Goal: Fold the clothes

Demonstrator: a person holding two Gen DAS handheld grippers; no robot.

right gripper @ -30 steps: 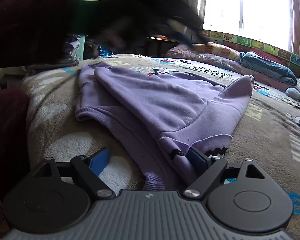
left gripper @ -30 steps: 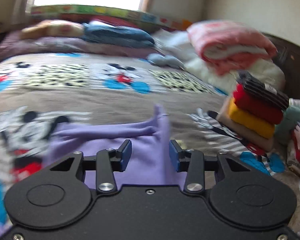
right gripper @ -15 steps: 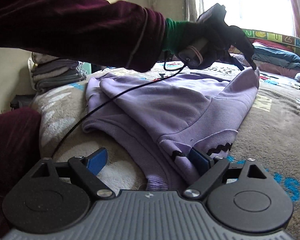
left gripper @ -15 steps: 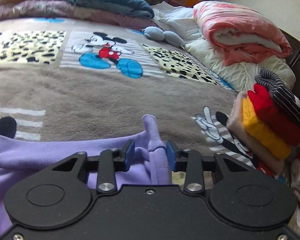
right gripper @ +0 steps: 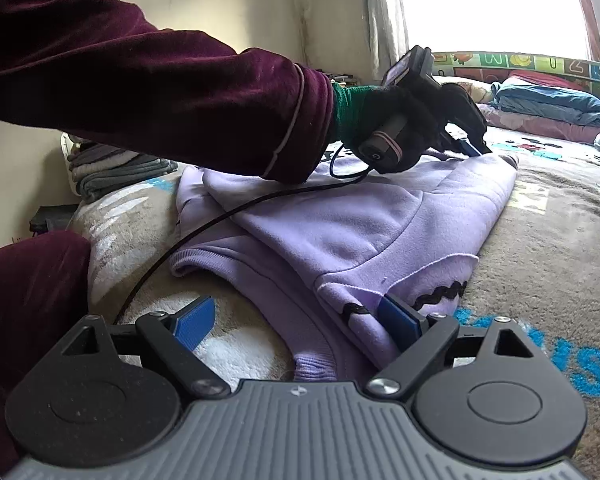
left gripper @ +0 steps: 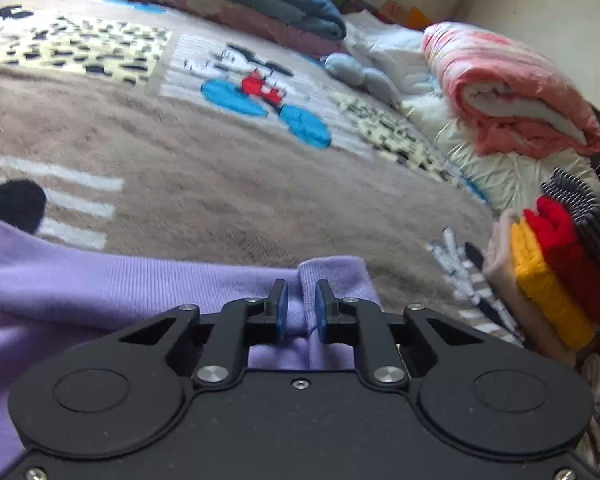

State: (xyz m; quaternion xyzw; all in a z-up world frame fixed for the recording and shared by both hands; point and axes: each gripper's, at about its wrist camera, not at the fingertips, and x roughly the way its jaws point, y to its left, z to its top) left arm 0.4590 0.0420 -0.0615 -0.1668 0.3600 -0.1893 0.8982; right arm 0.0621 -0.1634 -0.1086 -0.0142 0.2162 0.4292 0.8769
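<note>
A purple sweatshirt (right gripper: pixel 340 232) lies partly folded on the cartoon-print blanket (left gripper: pixel 220 184). In the left wrist view its ribbed edge (left gripper: pixel 100 280) runs across the foreground. My left gripper (left gripper: pixel 301 308) is closing, and a raised fold of that edge fills the narrow gap between its blue pads. The right wrist view shows the same left gripper (right gripper: pixel 474 146) at the garment's far corner, held by a black-gloved hand (right gripper: pixel 404 120) on a maroon sleeve. My right gripper (right gripper: pixel 296 320) stands wide open at the near hem, its right pad (right gripper: pixel 396 320) against the purple cloth.
A stack of folded clothes (left gripper: pixel 552 272) stands at the bed's right side, below a rolled pink blanket (left gripper: pixel 508 96). Blue bedding (left gripper: pixel 268 4) lies at the back. Folded grey garments (right gripper: pixel 116 168) sit at the bed's left edge. A black cable (right gripper: pixel 220 216) trails over the sweatshirt.
The left gripper came forward and down onto the sweatshirt's far corner, and its jaws narrowed around a fold of the edge. The right gripper stayed at the near hem.
</note>
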